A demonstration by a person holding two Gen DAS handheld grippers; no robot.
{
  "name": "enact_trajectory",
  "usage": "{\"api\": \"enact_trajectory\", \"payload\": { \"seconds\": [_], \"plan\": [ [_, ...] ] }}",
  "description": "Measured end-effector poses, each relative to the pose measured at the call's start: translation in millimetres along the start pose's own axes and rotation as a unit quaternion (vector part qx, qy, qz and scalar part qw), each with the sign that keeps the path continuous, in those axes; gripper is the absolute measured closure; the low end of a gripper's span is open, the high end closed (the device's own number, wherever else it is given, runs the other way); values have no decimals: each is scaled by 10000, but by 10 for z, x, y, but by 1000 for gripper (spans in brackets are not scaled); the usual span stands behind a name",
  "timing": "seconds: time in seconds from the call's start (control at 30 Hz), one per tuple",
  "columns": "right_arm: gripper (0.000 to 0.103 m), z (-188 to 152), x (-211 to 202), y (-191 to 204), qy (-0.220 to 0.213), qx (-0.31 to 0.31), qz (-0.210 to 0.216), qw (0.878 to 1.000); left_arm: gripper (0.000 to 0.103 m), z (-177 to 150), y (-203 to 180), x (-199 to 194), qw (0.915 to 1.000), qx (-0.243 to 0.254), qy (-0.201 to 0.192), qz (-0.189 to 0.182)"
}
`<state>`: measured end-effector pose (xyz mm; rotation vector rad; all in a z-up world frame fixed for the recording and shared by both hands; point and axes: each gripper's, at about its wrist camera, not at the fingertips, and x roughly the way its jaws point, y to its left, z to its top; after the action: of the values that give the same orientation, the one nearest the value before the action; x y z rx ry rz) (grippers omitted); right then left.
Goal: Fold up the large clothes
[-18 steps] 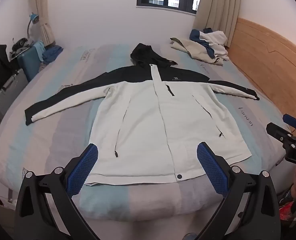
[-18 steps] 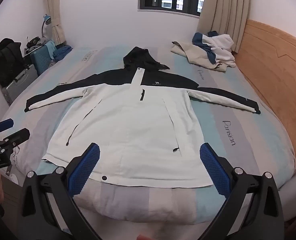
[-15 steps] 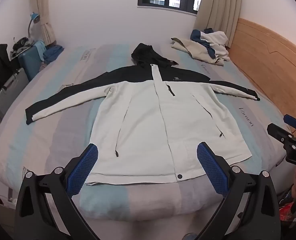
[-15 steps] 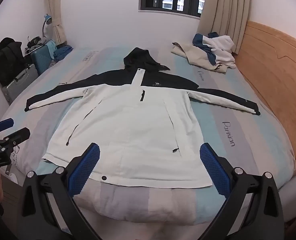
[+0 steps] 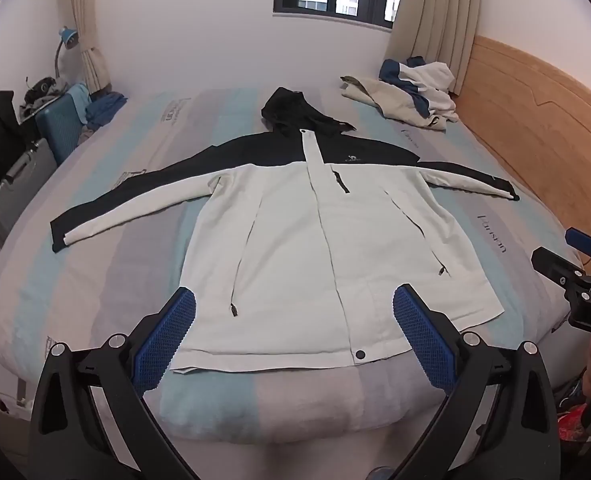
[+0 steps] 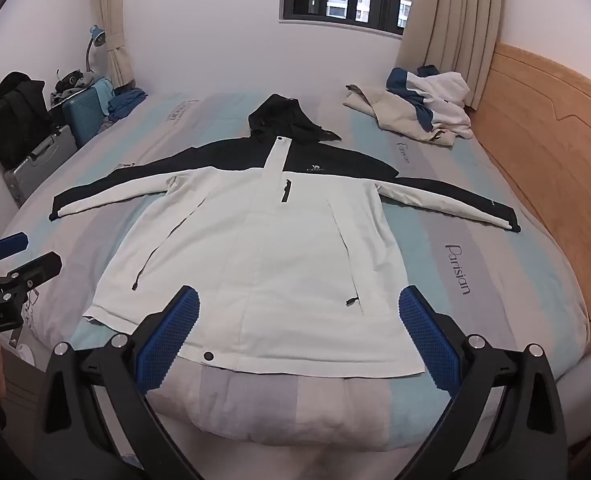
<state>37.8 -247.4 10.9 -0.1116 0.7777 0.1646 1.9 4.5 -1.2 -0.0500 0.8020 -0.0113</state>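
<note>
A white and black hooded jacket (image 5: 307,240) (image 6: 263,256) lies flat and face up on the bed, sleeves spread to both sides, hood toward the far wall. My left gripper (image 5: 293,320) hovers open above the hem near the bed's front edge, nothing between its blue pads. My right gripper (image 6: 297,318) is open too, above the hem's right half, also holding nothing. Each gripper appears at the edge of the other's view: the right gripper (image 5: 575,276) and the left gripper (image 6: 11,264).
The bed (image 5: 75,280) has a striped blue, grey and white cover. A crumpled heap of clothes (image 5: 407,92) lies at the far right corner. A wooden headboard (image 6: 555,128) runs along the right. Suitcases and bags (image 6: 55,132) stand on the left.
</note>
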Motion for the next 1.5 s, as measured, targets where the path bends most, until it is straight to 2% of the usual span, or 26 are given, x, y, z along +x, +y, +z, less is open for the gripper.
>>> {"api": "enact_trajectory", "payload": {
  "seconds": [0.8,1.5],
  "plan": [
    [7,-1,53,31,58,5,-61,10000,6,-7,14,-72,9999,71,-118,71],
    [7,-60,46,38,63,19,-115,9999,6,0,50,-74,9999,-23,-105,-7]
  ]
}}
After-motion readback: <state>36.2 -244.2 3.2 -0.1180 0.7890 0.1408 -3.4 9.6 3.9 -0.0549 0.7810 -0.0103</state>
